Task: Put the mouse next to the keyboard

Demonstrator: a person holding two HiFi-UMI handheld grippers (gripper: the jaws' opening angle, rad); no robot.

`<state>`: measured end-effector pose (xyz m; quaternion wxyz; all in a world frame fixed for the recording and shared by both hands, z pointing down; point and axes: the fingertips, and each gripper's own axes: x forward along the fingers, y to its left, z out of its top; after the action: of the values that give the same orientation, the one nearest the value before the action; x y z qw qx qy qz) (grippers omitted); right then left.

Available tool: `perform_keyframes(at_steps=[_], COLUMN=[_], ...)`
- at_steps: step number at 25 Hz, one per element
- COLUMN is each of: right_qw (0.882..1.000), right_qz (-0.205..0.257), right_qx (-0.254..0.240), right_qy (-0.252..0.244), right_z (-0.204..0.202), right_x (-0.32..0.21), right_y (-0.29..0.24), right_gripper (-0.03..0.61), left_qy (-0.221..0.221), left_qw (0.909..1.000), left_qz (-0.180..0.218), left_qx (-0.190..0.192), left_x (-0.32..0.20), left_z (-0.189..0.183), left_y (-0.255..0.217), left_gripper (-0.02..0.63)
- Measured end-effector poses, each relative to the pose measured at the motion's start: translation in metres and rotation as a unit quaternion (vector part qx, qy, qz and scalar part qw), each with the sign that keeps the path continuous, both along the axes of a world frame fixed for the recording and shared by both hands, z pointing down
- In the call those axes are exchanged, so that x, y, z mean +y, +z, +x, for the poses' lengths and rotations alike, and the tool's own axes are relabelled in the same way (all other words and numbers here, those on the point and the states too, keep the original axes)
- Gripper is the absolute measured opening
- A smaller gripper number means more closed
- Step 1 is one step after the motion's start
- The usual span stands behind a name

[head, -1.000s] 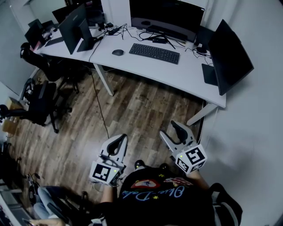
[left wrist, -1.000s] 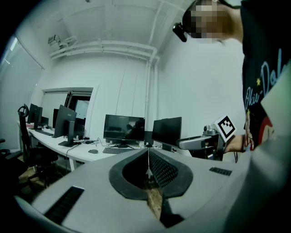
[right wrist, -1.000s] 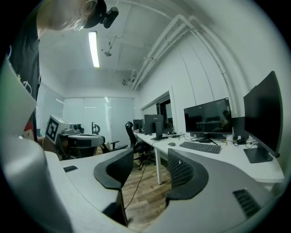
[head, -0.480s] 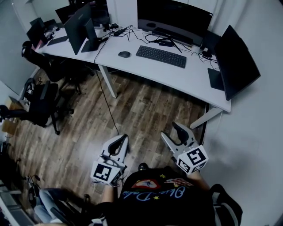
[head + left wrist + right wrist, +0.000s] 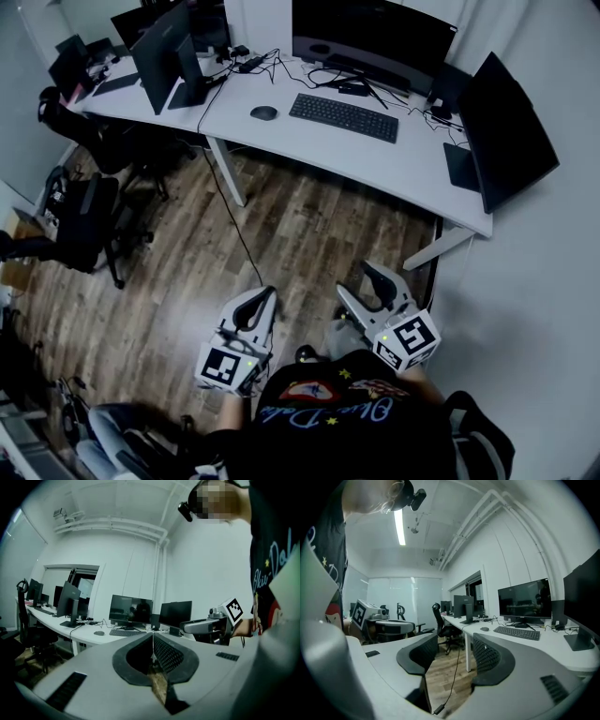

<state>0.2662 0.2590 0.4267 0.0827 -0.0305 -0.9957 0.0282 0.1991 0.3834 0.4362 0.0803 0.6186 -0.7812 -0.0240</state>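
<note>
**Head view.** The left gripper (image 5: pixel 264 296) and the right gripper (image 5: pixel 364 283) are held low over the wooden floor (image 5: pixel 281 234), close to the person's body. The desk (image 5: pixel 412 164) stands well ahead of both. The mouse (image 5: pixel 263 112) lies on the desk far ahead of the left gripper, off the left end of the keyboard (image 5: pixel 343 117), with a clear gap between the two. Nothing is carried by either gripper.

**Left gripper view.** The jaws are seen pressed together with nothing between them. The mouse and keyboard appear small, ahead and slightly left of the jaw line. The right gripper is seen alongside at the right.

**Right gripper view.** The jaws are seen standing apart and empty, with only floor and a trailing cable (image 5: pixel 452 677) visible through the gap. The mouse and keyboard sit ahead and right of the jaw line.

**Assessment.** The approach is judged to be the step in hand, and no contact is yet made. The already parted right gripper is judged the readier tool. It is best brought over the mouse from above, with the jaws set across the mouse's narrow sides. A light squeeze is advised, as the shell is probably smooth and rounded. The cables behind the keyboard are to be avoided. The mouse is then to be set down just beside the keyboard without nudging it.
</note>
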Motion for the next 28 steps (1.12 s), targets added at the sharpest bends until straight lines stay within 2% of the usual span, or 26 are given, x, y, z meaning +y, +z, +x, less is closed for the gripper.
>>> perform_keyframes(at_steps=[6,12,18,28], right_qw=[1.0,0.998,0.995,0.991], right_qz=[-0.021,-0.029,-0.039,-0.055], right_qx=[0.001,-0.011,-0.017,-0.019], right_qy=[-0.011,-0.051,-0.088,-0.123], right_z=[-0.021,-0.076,-0.124,-0.193], right_x=[-0.023,-0.044,-0.067,-0.12], right_y=[0.007,0.005,0.009,0.015], right_gripper=[0.202,0.202,0.202,0.202], left_qy=[-0.008,-0.06,-0.093,-0.154], left_qw=[0.9999,0.9979,0.9952,0.9869], left_qz=[-0.01,-0.023,-0.03,-0.048], left_qx=[0.003,-0.005,-0.011,-0.007], left_x=[-0.016,-0.02,-0.04,-0.072], left_z=[-0.015,-0.055,-0.092,-0.147], left_y=[0.002,0.0,0.001,0.005], left_gripper=[0.003,0.003,0.003,0.003])
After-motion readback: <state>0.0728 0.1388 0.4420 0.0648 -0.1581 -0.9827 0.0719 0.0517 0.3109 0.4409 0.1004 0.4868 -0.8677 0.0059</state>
